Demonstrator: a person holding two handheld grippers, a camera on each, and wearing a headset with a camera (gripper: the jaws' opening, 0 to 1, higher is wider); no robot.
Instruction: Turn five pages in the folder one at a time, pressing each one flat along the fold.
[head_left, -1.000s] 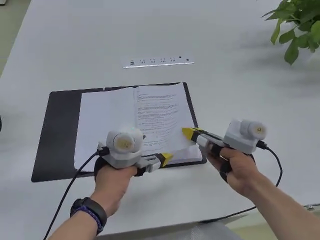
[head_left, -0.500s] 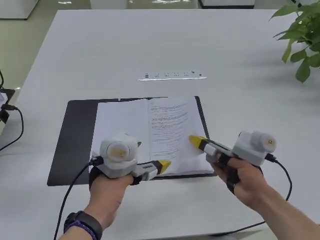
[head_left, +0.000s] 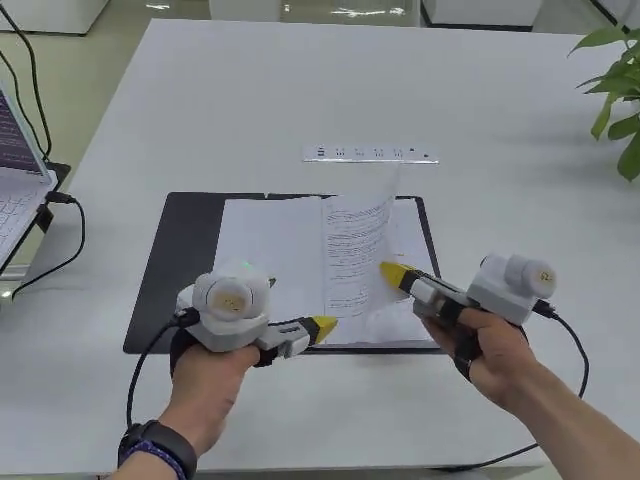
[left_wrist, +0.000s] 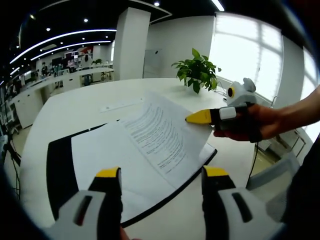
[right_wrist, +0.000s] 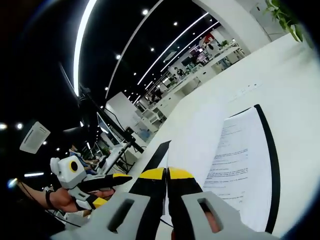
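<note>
1. A black folder (head_left: 170, 270) lies open in the centre of the head view, on a white table (head_left: 300, 90).
2. One printed page (head_left: 355, 250) stands up and curls over the right half of the folder. Its lower part meets the tip of the right gripper (head_left: 392, 272).
3. The right gripper comes in from the lower right of the frame, held in a hand. In the right gripper view its two yellow-tipped jaws are pressed almost together, pinching the edge of that page.
4. The left gripper (head_left: 320, 328) sits at the lower left of the frame, with its tip at the folder's near edge. In the left gripper view its jaws stand wide apart and grip nothing, and the open folder lies beyond them.
5. A flat power strip (head_left: 370, 155) is set in the table just above the folder.
6. Green plant (head_left: 620, 90) leaves show at the upper right edge.
7. A laptop (head_left: 15, 190) with a cable shows at the far left edge.
</note>
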